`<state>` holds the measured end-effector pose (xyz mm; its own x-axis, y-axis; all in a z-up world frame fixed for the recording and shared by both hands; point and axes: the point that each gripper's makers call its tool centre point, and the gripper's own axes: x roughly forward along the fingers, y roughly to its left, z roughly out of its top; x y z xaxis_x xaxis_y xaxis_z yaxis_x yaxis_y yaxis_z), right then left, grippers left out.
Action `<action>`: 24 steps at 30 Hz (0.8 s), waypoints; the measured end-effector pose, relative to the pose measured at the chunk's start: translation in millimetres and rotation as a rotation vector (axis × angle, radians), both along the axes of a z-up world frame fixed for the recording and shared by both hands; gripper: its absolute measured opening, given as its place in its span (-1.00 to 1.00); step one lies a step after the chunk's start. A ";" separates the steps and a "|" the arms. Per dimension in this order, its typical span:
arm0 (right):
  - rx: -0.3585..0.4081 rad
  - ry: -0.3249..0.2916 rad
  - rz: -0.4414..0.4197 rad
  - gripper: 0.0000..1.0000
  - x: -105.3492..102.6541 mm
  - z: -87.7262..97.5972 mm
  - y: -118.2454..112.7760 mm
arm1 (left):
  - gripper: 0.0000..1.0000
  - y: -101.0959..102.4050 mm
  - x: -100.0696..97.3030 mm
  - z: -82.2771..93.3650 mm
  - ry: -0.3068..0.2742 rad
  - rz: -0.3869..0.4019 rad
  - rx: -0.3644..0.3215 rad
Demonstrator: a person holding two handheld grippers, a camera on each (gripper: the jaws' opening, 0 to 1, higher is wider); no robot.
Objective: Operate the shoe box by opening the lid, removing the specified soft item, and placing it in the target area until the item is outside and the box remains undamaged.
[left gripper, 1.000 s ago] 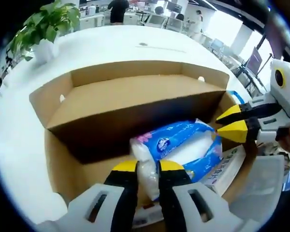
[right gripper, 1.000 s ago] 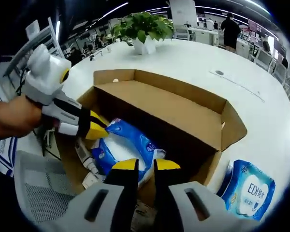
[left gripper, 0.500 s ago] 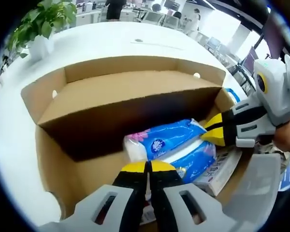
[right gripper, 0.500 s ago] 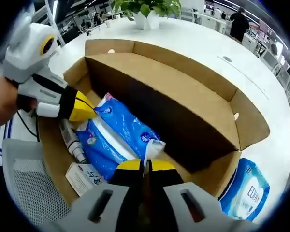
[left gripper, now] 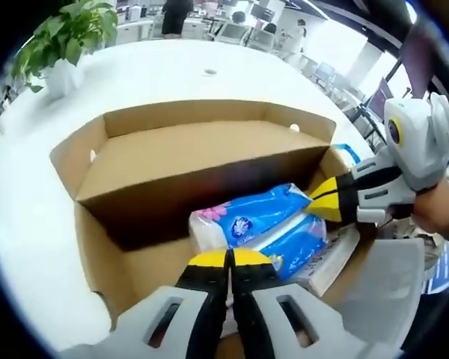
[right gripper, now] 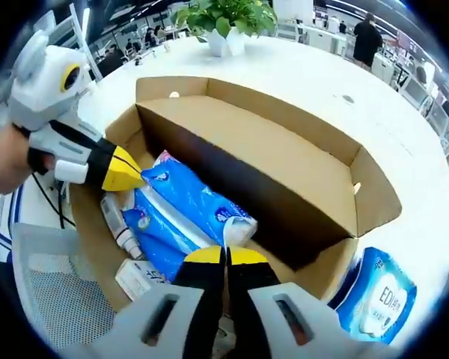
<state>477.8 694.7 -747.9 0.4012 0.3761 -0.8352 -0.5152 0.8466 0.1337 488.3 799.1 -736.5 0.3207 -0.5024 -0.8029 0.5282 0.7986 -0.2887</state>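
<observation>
An open brown shoe box [left gripper: 97,247] [right gripper: 374,194] sits on a white table, its lid [left gripper: 202,153] [right gripper: 262,153] standing up behind it. Inside lies a blue and white soft tissue pack [left gripper: 258,221] [right gripper: 183,213]. My left gripper [left gripper: 228,259] [right gripper: 127,170] is shut on the pack's pale end [left gripper: 206,232] nearest that view. My right gripper [right gripper: 224,256] [left gripper: 322,202] is shut on the pack's opposite end. The pack rests low in the box between the two grippers. A hand [right gripper: 4,161] holds the left gripper.
Beside the pack lie a white tube [right gripper: 120,221] and a small white carton [right gripper: 138,275] [left gripper: 337,258]. A second blue pack [right gripper: 378,295] lies on the table outside the box. A potted plant [left gripper: 63,45] [right gripper: 228,19] stands farther off. A grey mesh chair [right gripper: 52,292] is close by.
Both grippers stood open around the pack's ends a second ago and have closed on them. Since half a second ago only the views have shifted slightly.
</observation>
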 end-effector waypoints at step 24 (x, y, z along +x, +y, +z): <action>0.032 -0.119 -0.014 -1.00 -7.7 71.8 1.3 | -1.00 -1.0 -8.5 75.9 -0.144 -0.039 -0.064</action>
